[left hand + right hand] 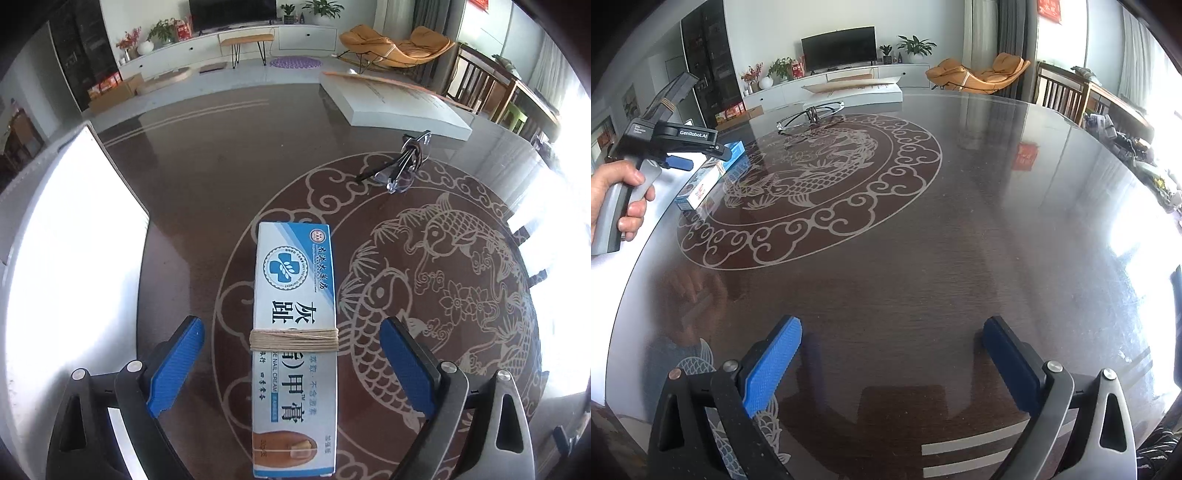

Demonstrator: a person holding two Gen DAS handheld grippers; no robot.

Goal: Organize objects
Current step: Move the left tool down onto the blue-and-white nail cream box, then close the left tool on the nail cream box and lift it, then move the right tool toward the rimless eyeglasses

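1. Left tool (291, 365) spread wide, straddling the nail cream box (295, 332) without touching it.
2. Box lies flat on the bench (207, 177); glasses (402, 166) farther off.
3. Right tool (892, 365) wide apart, holding nothing.

You have a dark, glossy round table (207, 177) with a pale fish-and-cloud medallion (436, 258). On the medallion's rim lies a blue-and-white cream box (295, 295) wound with string; folded glasses (402, 166) rest on its far rim, and beyond them lies a flat white slab (395, 99).
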